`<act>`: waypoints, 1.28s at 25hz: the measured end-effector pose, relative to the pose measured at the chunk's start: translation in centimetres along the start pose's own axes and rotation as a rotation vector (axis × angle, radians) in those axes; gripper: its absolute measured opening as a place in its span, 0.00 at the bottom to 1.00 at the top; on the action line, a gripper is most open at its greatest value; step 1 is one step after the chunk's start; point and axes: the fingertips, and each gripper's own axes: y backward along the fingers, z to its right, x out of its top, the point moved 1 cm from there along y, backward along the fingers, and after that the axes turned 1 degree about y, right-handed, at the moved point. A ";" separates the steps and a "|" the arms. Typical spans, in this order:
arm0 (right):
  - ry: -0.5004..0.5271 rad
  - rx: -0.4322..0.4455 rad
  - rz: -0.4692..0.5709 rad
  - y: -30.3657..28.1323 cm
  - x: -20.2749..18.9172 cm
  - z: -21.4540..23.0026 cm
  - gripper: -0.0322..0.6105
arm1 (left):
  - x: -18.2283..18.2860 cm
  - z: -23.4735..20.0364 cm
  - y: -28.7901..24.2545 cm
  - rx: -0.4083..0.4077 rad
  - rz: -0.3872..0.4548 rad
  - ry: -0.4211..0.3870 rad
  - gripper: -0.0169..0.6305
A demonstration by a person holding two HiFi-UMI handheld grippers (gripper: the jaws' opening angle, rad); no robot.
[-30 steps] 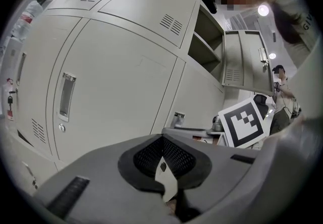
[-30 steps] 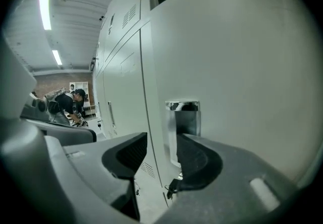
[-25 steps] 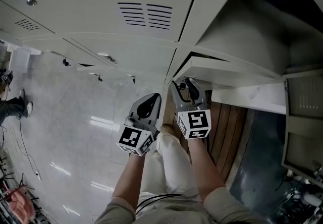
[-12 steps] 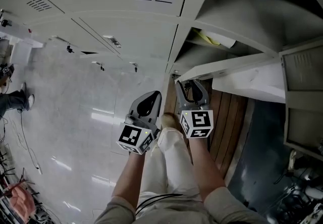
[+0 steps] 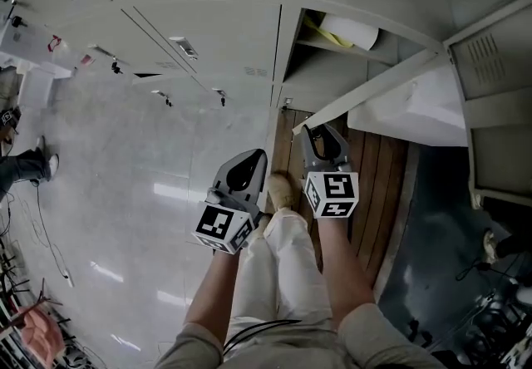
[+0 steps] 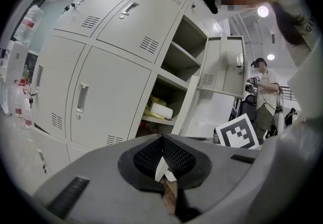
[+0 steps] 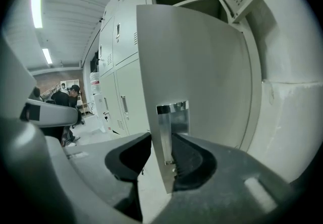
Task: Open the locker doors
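Right now my right gripper [image 5: 320, 130] [image 7: 164, 142] is closing its jaws around the free edge of the lower locker door [image 5: 374, 89] [image 7: 202, 66]. The edge and its metal latch plate [image 7: 174, 117] are standing between the pads, which I judge are not yet clamping. That door is hanging partly open, running from 12 o'clock of the gripper out toward 2 o'clock in the head view. My left gripper [image 5: 243, 166] [image 6: 162, 155] is idling at 9 o'clock of the right one, jaws together and holding nothing.

I am worrying about the bite: the jaws are catching only a thin sheet edge low on the door, so if I start swinging before the pads seat, they may be sliding off the smooth plate. Pulling off-axis could also be twisting the panel instead of turning it on its hinges. The swing path is heading toward my shoe [image 5: 283, 189] at 6 o'clock. The closed locker doors [image 5: 224, 43] at 10 o'clock are waiting untouched.
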 end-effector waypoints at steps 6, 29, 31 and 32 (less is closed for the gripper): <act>-0.017 -0.009 0.005 3.1 -1.1 0.9 0.26 | -0.7 1.8 1.4 -0.023 -0.014 -0.012 0.02; -0.149 -0.169 -0.031 16.0 -5.7 9.9 0.19 | -1.9 10.2 2.0 -0.054 -0.009 -0.014 0.02; -0.162 -0.193 -0.033 16.7 -5.8 11.1 0.18 | -2.1 10.7 2.2 -0.049 -0.008 -0.018 0.02; -0.174 -0.207 -0.033 17.0 -5.9 11.6 0.18 | -2.2 10.9 2.4 -0.047 -0.008 -0.019 0.02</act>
